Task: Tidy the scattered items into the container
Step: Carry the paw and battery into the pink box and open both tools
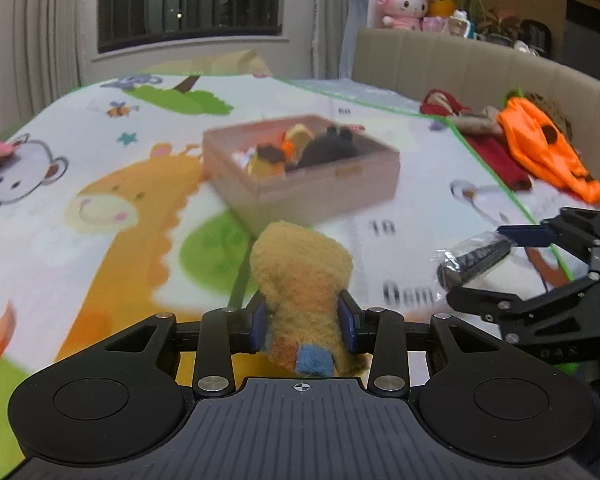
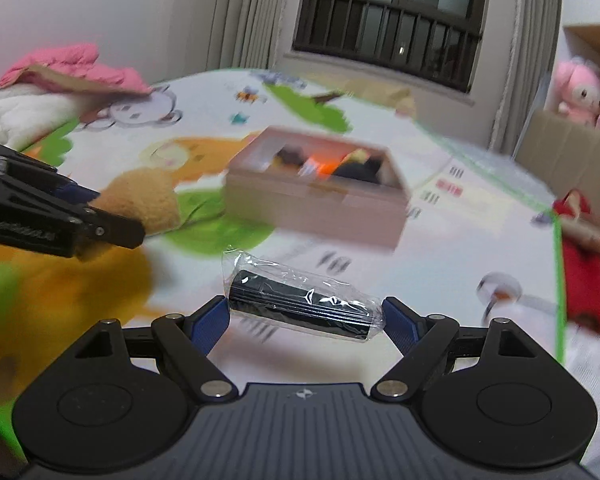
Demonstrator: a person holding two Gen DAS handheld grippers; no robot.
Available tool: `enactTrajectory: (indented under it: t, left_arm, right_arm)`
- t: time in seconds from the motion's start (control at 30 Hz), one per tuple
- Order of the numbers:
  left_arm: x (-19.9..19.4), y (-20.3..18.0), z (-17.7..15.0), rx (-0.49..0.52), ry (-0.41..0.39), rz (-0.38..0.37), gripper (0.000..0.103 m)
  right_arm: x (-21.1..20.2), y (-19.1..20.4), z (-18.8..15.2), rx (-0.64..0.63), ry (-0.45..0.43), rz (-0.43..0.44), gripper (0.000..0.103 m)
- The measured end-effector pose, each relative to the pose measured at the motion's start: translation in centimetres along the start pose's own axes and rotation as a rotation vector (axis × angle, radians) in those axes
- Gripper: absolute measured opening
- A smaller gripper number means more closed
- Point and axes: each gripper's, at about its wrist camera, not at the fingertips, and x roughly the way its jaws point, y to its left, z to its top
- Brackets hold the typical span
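Left gripper (image 1: 305, 322): blue pads clenched on a tan plush toy (image 1: 302, 276), which is squeezed between them at its narrow end; a blue and orange patch shows at the near end, and the fuzzy bulk sticks out forward, off the play mat (image 1: 100, 208). In the right wrist view the same gripper (image 2: 112, 220) enters from the left edge with the plush (image 2: 148, 200) at its tip.

Right gripper (image 2: 305, 316): jaws wide, grasping a black cylinder wrapped in clear plastic (image 2: 300, 304) end to end, one blue pad on each end. The cylinder lies crosswise, slightly tilted, clear of the mat. From the left wrist view this gripper (image 1: 512, 268) reaches in from the right edge, with the wrapped cylinder (image 1: 474, 260) at its tip.

Beyond both: a pink rectangular box (image 1: 300, 184), open-topped, sits toward the middle of the mat, ahead of both grippers. It already holds several items, orange, yellow and dark; blur prevents telling them apart. Same box in the right view (image 2: 316, 204).

Right edge of the mat: an orange garment (image 1: 540, 148) and red cloth (image 1: 496, 160), heaped beside a padded beige headboard (image 1: 440, 60). Left edge: pink quilted clothing (image 2: 68, 64) over white fabric.

Farthest: a pink plush rabbit (image 1: 402, 2) on the ledge above the headboard, a barred window (image 1: 188, 0), curtains.
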Motion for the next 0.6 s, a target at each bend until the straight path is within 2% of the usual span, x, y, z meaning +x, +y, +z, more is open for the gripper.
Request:
enactTrajectory:
  t: [0.17,0.33,0.4,0.47,0.53,0.6]
  left_arm:
    - [3.7,1.8,7.6,-0.057,-0.098,-0.023,0.040]
    - [8.5,4.1,15.3,-0.088,-0.166,-0.038,0.045]
    - [10.7,4.7,17.3,-0.094,-0.158,-0.068,0.061]
    - [12.6,5.3,18.1,-0.111,-0.140,-0.084,0.066]
    - [13.3,6.0,18.0,-0.124,-0.134,-0.075,0.071]
    - [13.1,6.7,16.9,-0.136,-0.141,-0.064,0.086]
  right_arm:
    - [3.0,-2.1,5.3,-0.061,-0.146,-0.059,0.083]
    - [8.9,-2.7,10.4,-0.120,-0.248,-0.131,0.083]
    - [11.6,-3.1,11.6,-0.124,-0.236,-0.126,0.089]
    - [13.8,-3.7,11.9,-0.110,-0.182,-0.096,0.090]
    - [14.7,-4.4,11.5,-0.076,-0.144,-0.079,0.090]
    - [14.6,-5.6,10.6,-0.011,-0.117,-0.042,0.090]
